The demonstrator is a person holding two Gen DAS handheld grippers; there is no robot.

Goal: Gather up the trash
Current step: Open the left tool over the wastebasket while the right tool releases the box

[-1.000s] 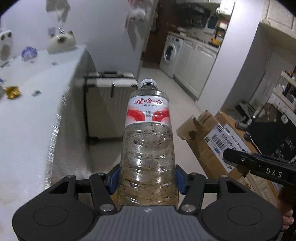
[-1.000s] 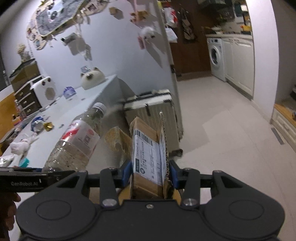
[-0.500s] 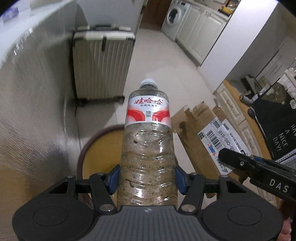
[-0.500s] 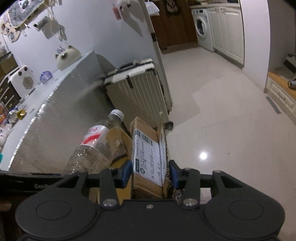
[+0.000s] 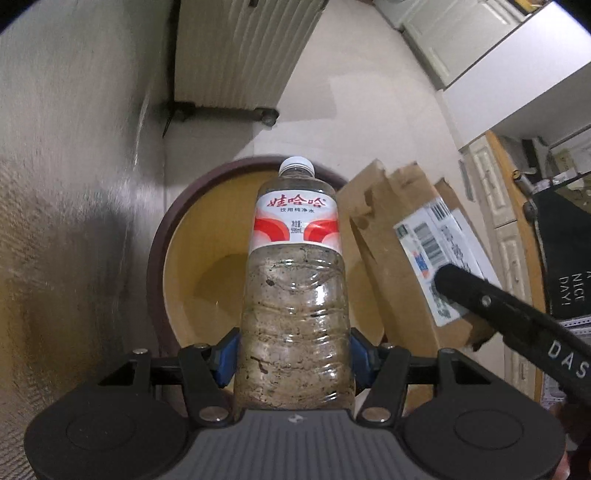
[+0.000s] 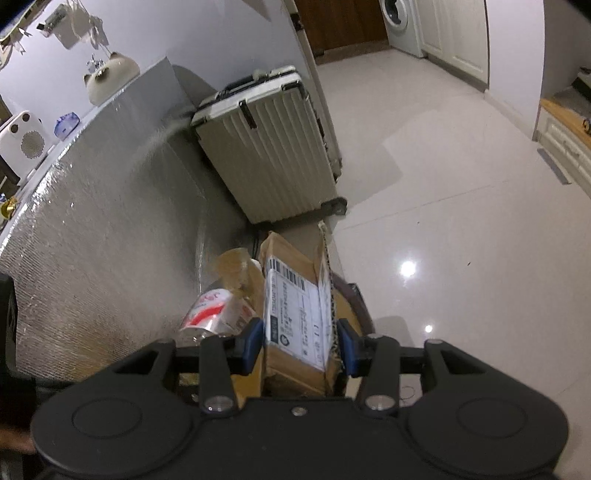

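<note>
A home — suitcase, washing machine, tiled floor.

Floor: pale glossy tiles are seen, with bright spots of lamp light mirrored on them.
Wall: a light wall is hung with small ornaments.
Counter: a side clad in silver foil is shown at the left.
Suitcase: a cream ribbed suitcase is stood upright just beside the counter.
Far end: a washing machine is set beside white cabinet doors.
</note>
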